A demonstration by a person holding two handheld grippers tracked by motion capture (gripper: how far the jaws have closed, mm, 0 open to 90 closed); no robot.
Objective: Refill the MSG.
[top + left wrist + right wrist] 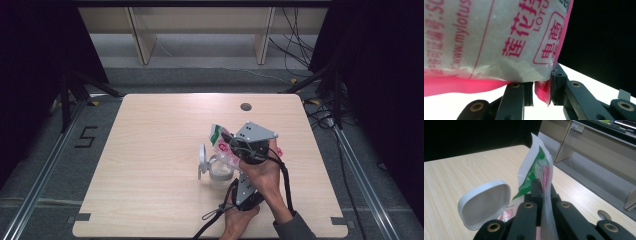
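A white plastic bag (pixel 218 137) with green and pink print hangs tilted over a clear tub (pixel 221 173) whose white hinged lid (pixel 202 160) stands open. My right gripper (pixel 541 191) is shut on the bag's thin side edge (pixel 543 173), below the green print; in the high view it (pixel 228 145) sits under its grey plate (pixel 255 132). My left gripper (pixel 542 91) is shut on the bag's pink bottom corner (pixel 542 90), with the printed bag (pixel 499 37) bulging just above it. Its grey plate (pixel 244 188) lies below the right hand.
The wooden table (pixel 150 150) has a round cable hole (pixel 245 106) near its far edge, also seen as the hole (pixel 604 214) at the right. The white lid (pixel 485 205) stands left of my right gripper's jaws. Black curtains flank the table; shelf legs stand behind.
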